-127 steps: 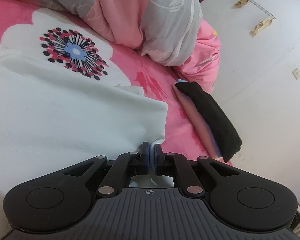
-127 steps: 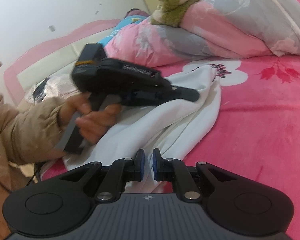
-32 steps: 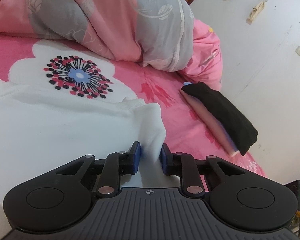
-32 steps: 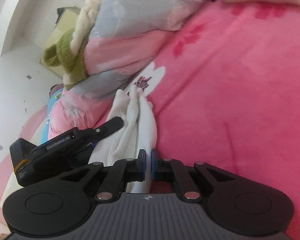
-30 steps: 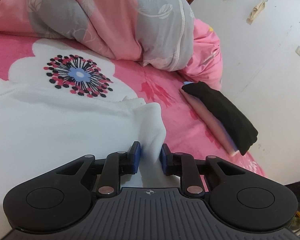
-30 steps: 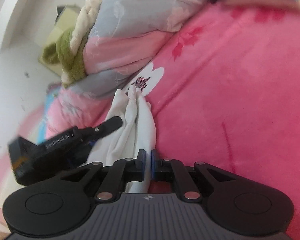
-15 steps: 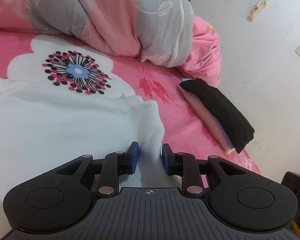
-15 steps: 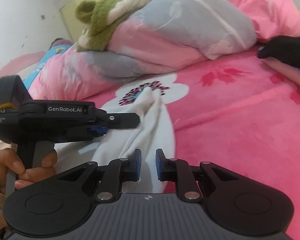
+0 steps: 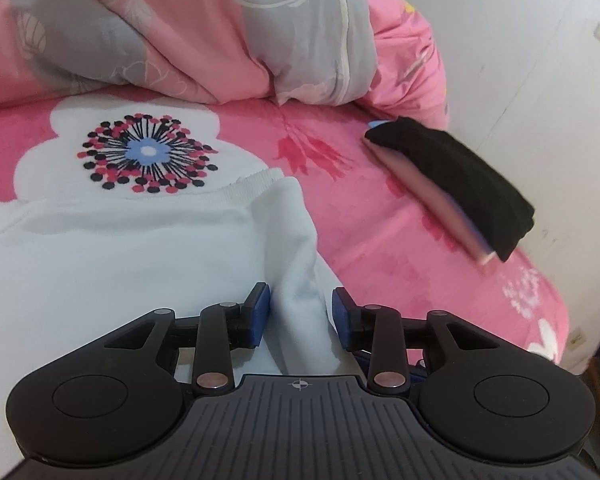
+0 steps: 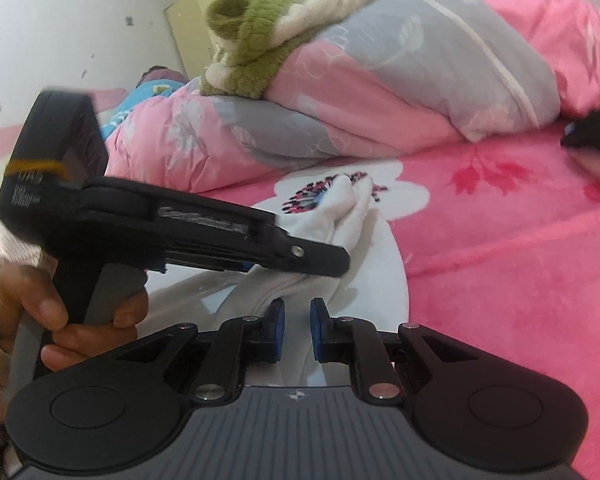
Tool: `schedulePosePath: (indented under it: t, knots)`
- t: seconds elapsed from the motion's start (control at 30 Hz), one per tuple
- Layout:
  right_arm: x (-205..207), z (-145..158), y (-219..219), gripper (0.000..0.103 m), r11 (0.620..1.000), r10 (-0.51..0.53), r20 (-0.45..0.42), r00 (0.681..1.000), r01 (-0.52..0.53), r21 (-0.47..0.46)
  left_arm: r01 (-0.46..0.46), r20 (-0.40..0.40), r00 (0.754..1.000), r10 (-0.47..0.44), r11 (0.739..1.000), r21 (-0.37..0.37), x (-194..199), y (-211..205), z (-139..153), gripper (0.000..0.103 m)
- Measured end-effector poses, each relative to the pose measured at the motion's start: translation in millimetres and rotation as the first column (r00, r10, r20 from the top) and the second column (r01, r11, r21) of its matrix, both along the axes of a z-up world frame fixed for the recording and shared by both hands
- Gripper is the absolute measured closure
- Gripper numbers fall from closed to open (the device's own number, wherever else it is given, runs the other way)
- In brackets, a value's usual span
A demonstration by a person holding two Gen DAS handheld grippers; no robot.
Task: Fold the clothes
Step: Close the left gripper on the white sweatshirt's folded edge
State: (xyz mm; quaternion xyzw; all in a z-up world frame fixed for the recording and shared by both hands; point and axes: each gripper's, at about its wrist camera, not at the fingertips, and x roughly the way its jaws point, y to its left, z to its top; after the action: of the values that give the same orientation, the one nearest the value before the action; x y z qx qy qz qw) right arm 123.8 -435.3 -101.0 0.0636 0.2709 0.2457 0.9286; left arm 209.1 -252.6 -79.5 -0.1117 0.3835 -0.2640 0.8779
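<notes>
White top first: spread over the near part of the pink blanket, with one raised fold of it standing between the jaws of the left gripper. Jaws there just been opening, now moderately apart; pads beside the fold rather than pinching it, so let go or nearly so. From the right side, seen held by a hand and reaching across above the cloth. Right gripper parted only a little, white cloth lying behind the gap, nothing clamped. Looks like the end of one fold, a letting-go after laying a side or sleeve over the body; hard to say how many folds remain. Calls next for backing both tools clear without dragging the loose fold, then taking a fresh hold on an edge or corner and carrying it across low and even, soft knit being likely to slump and crease. Lengthwise, appears to run from the near edge away toward the quilt, ribbed band at the far end, just reaching the flower print; neck or hem, cannot tell. Farther off, well apart to the right, a black cloth on a small folded stack near the wall; a green plush toy atop the quilt.
</notes>
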Motion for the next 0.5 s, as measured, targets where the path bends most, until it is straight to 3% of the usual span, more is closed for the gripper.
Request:
schedulePosePath:
  t: [0.13,0.23,0.3,0.5]
  knots:
    - [-6,3,10,0.088,0.998,0.006,0.052,0.999,-0.002,-0.063,-0.009,0.015,1.0,0.008,0.999,0.045,-2,-5,0,0.071]
    - [-9,4,11,0.088,0.997,0.005,0.073,0.997,0.001,-0.077,-0.019,0.033,0.999,0.017,0.997,0.072,-4,-6,0,0.083]
    - [-12,4,8,0.088,0.998,-0.001,0.082,0.997,0.006,-0.061,-0.029,0.035,0.999,0.026,0.997,0.072,-5,-4,-1,0.092]
    - [-20,9,-28,0.085,0.996,-0.07,0.057,0.996,0.066,0.067,-0.039,0.048,0.998,0.039,0.999,0.015,-8,5,-1,0.095]
